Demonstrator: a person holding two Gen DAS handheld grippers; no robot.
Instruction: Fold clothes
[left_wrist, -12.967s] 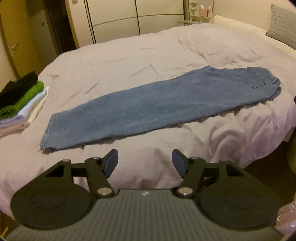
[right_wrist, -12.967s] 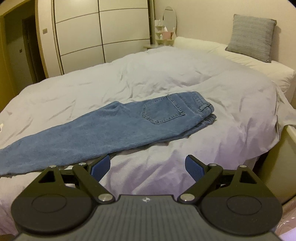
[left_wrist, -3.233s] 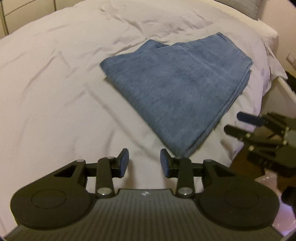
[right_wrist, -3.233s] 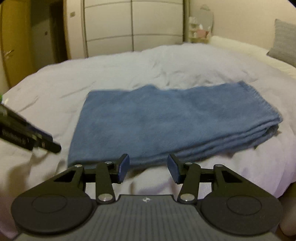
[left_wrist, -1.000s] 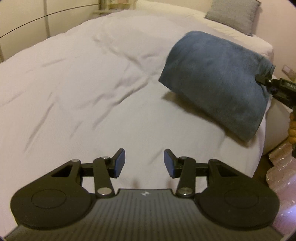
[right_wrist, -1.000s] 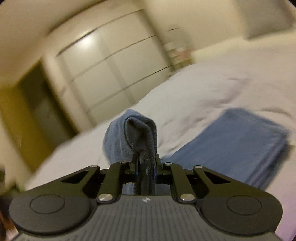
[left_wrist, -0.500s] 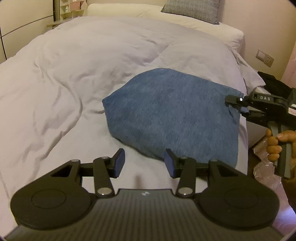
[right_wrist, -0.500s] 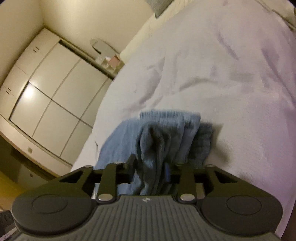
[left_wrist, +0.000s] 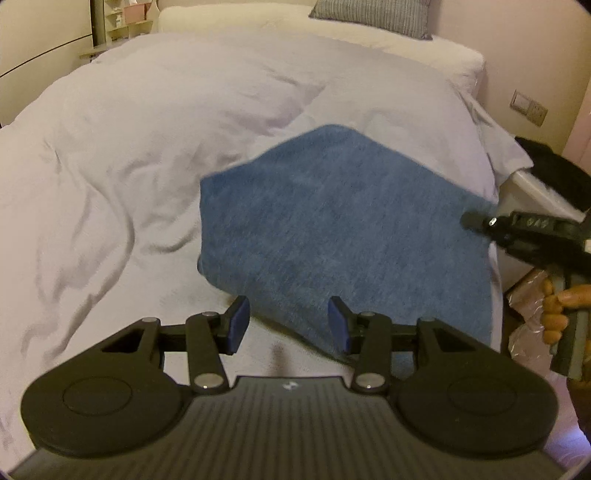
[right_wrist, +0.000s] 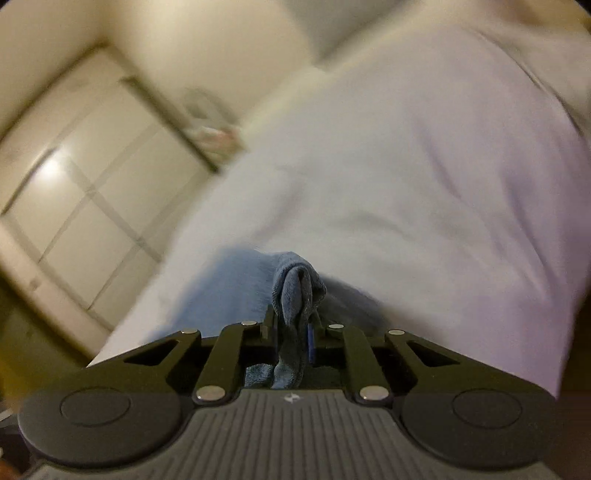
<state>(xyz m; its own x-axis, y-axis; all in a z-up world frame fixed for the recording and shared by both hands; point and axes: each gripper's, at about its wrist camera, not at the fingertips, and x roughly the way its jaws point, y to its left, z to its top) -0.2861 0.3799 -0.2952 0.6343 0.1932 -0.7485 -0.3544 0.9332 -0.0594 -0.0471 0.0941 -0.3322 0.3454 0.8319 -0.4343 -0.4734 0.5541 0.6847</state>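
Folded jeans (left_wrist: 343, 229) on bed (left_wrist: 147, 122), right gripper (right_wrist: 293, 332) jaws closing, seemingly pinching their corner, left gripper (left_wrist: 288, 325) open beside them.

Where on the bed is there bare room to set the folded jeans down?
The widest free patch is the white duvet left of the folded jeans, running up toward the pillows. Bare duvet also lies beyond the jeans. The right edge is crowded: the right tool is closing on the denim there, and the left tool hovers open at the near edge.
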